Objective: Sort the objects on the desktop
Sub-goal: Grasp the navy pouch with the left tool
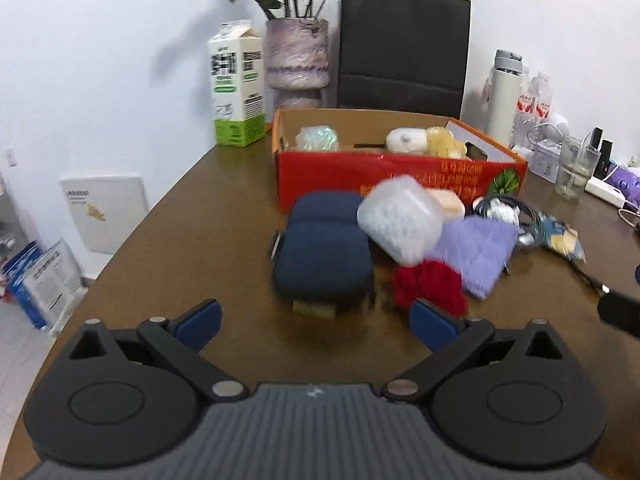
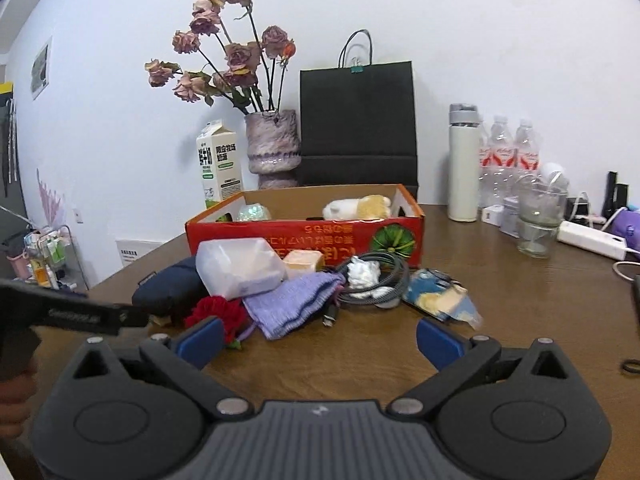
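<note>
Just in front of the red cardboard box (image 1: 400,178) (image 2: 304,236), on the brown wooden surface (image 1: 192,248) (image 2: 500,292), lies the heap of things to sort. Nearest the box's front wall a translucent plastic container (image 1: 400,218) (image 2: 236,266) leans on a navy zip pouch (image 1: 324,252) (image 2: 168,286), and a peach-coloured block (image 1: 450,202) (image 2: 302,262) sits tight against the box beside the container. A lilac knitted cloth (image 1: 478,250) (image 2: 294,302) spreads out from under the container, away from the box, with a red fabric flower (image 1: 430,284) (image 2: 218,312) touching its near edge. Beside the cloth, a coiled grey cable (image 1: 520,216) (image 2: 376,280) rings a crumpled white wad (image 1: 498,208) (image 2: 362,272), and a blue-and-yellow wrapper (image 1: 562,238) (image 2: 440,296) lies just past the coil.

Inside the box are a pearly translucent lump (image 1: 318,138) (image 2: 252,212) at one end and a white-and-tan plush toy (image 1: 424,140) (image 2: 356,206) at the other.

The left gripper (image 1: 314,322) hovers over the surface short of the pouch, its jaws spread wide with nothing between them. The right gripper (image 2: 318,340) hangs before the cloth and cable, jaws likewise wide apart and empty.

Behind the box stand a milk carton (image 1: 236,88) (image 2: 218,164), a marbled vase of dried roses (image 1: 298,60) (image 2: 272,146) and a black paper bag (image 1: 402,46) (image 2: 356,124). A white thermos (image 1: 504,98) (image 2: 462,164) rises off the box's far corner.
</note>
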The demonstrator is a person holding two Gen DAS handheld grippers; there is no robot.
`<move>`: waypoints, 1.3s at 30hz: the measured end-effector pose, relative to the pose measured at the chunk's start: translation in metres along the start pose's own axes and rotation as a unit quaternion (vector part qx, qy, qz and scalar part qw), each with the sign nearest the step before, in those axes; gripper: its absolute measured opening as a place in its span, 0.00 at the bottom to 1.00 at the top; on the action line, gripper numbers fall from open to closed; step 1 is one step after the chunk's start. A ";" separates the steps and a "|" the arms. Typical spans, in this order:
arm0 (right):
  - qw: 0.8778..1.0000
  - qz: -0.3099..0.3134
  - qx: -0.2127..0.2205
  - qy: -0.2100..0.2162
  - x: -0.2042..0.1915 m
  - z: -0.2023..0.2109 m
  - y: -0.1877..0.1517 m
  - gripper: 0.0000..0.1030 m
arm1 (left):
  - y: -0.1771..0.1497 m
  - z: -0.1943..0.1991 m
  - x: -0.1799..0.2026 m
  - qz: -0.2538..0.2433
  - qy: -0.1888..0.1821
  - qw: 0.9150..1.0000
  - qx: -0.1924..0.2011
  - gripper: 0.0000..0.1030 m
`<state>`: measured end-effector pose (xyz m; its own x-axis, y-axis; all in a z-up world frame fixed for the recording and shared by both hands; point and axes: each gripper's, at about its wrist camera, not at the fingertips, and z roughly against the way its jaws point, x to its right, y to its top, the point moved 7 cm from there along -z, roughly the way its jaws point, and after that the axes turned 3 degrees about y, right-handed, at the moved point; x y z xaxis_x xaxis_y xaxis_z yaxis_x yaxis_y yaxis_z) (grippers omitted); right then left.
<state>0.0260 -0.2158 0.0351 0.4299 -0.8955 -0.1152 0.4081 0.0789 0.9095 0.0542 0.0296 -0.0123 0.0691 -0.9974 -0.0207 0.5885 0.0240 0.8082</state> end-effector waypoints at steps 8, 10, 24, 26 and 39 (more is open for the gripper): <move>0.996 -0.037 -0.025 0.076 -0.023 -0.052 0.035 0.96 | 0.026 -0.062 0.001 -0.027 -0.033 0.999 -0.025 0.95; 0.992 -0.065 -0.036 0.101 -0.029 -0.071 0.043 0.96 | 0.025 -0.074 0.001 -0.022 -0.042 0.998 -0.039 0.90; 0.964 -0.228 -0.125 0.051 -0.040 -0.186 0.049 0.73 | 0.022 -0.088 0.003 -0.014 -0.082 0.996 -0.038 0.69; 0.969 -0.212 -0.116 0.053 -0.043 -0.182 0.047 0.67 | 0.021 -0.087 0.002 -0.017 -0.079 0.996 -0.033 0.69; 0.983 -0.165 -0.073 0.021 0.011 -0.080 0.042 0.21 | 0.037 -0.092 0.007 -0.016 -0.061 0.997 -0.038 0.63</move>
<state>0.1119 -0.1873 0.0402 0.2853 -0.8646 -0.4135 0.6411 -0.1485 0.7530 0.1507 0.0296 -0.0370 -0.0476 -0.9984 0.0299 0.6481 -0.0081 0.7616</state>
